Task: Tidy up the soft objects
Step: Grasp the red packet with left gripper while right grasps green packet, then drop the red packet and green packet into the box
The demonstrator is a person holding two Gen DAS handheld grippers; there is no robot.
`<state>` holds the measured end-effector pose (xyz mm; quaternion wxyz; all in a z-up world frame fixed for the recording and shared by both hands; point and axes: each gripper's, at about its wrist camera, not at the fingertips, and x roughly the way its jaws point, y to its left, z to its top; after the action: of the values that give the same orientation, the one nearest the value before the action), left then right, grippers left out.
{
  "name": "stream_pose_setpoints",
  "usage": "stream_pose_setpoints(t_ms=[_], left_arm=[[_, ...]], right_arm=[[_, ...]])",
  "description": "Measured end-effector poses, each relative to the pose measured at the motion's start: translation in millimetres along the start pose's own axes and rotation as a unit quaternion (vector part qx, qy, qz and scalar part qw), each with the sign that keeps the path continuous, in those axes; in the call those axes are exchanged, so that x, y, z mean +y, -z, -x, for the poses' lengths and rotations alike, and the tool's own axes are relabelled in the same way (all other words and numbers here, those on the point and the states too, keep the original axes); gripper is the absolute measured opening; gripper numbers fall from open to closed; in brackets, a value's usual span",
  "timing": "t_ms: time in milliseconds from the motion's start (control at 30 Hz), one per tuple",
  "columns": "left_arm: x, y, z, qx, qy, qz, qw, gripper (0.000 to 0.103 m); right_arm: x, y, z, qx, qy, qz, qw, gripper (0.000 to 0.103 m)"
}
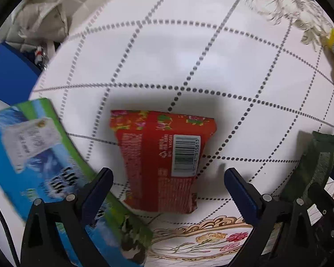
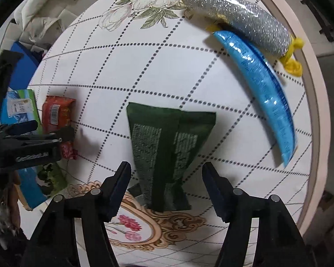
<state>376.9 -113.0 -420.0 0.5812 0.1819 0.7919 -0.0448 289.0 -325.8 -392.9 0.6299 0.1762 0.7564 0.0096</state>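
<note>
Two grippers hover over the table (image 1: 211, 51), each with fingers spread apart and holding nothing. Outside the left gripper's (image 1: 168, 178) left finger lies a blue-green pack (image 1: 33, 155); between its fingers, a red packet (image 1: 162, 155). Between the right gripper's (image 2: 167, 173) fingers lies a green pouch (image 2: 167, 151); beyond its right finger, a blue pack (image 2: 262, 91) touching a silver roll (image 2: 236, 15).

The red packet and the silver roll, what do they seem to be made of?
Red packet: apparently thin printed plastic film, slightly glossy; it shows a barcode label and a crimped end seam. Silver roll: seems glittery metallic fabric or mesh under clear wrap, judging by the sparkle and one bright reflection; yellow material shows at both ends.
</note>
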Motion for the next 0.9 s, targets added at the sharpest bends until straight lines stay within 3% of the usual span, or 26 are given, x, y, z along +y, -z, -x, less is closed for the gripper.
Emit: stream_pose_setpoints(t_ms=[67,100,133,233,267,333,367,400,500,667,767,900], left_arm=[[1.7,2.4,-4.6,0.003,0.013,0.008,0.9999,0.101],[1.7,3.5,-6.5,0.004,0.018,0.01,0.9998,0.091],[2.8,4.9,-7.0,0.004,0.024,0.013,0.9996,0.088],[5.1,11.5,0.4,-0.017,0.042,0.034,0.9984,0.062],[5.4,16.0,4.1,-0.028,0.038,0.037,0.9982,0.045],[4.3,24.2,12.4,-0.045,0.045,0.051,0.9967,0.043],[4.2,29.9,17.6,-0.055,0.052,0.058,0.9955,0.043],[4.7,35.4,22.9,-0.065,0.058,0.064,0.9942,0.043],[12.2,58.6,52.3,-0.106,0.086,0.082,0.9873,0.042],[63.2,118.0,123.8,-0.187,0.139,0.111,0.9661,0.042],[106.0,147.0,160.2,-0.223,0.137,0.129,0.9565,0.042],[187.7,183.6,165.7,-0.229,0.12,0.172,0.9505,0.042]], right_arm=[[-4.0,-4.4,-4.7,0.008,0.0,-0.003,1.0,0.069],[-4.2,-4.9,-8.6,0.013,0.002,-0.004,1.0,0.069],[-4.0,-2.5,-12.3,0.018,0.004,-0.006,1.0,0.069],[-5.0,-4.3,-22.9,0.033,0.005,-0.015,0.999,0.069],[-4.2,-4.1,-26.4,0.037,0.008,-0.016,0.999,0.069],[-2.3,-2.8,-31.2,0.039,0.025,-0.015,0.999,0.058],[0.6,-3.6,-29.0,0.028,0.035,-0.011,0.999,0.038],[5.9,-3.4,-26.8,0.024,0.043,-0.006,0.999,0.036],[23.3,2.8,-5.9,-0.001,0.058,0.019,0.998,0.033],[71.1,25.7,65.8,-0.06,0.015,0.075,0.995,0.033],[120.0,49.4,107.3,-0.09,-0.012,0.126,0.988,0.033],[219.0,78.7,119.5,-0.097,-0.038,0.197,0.975,0.033]])
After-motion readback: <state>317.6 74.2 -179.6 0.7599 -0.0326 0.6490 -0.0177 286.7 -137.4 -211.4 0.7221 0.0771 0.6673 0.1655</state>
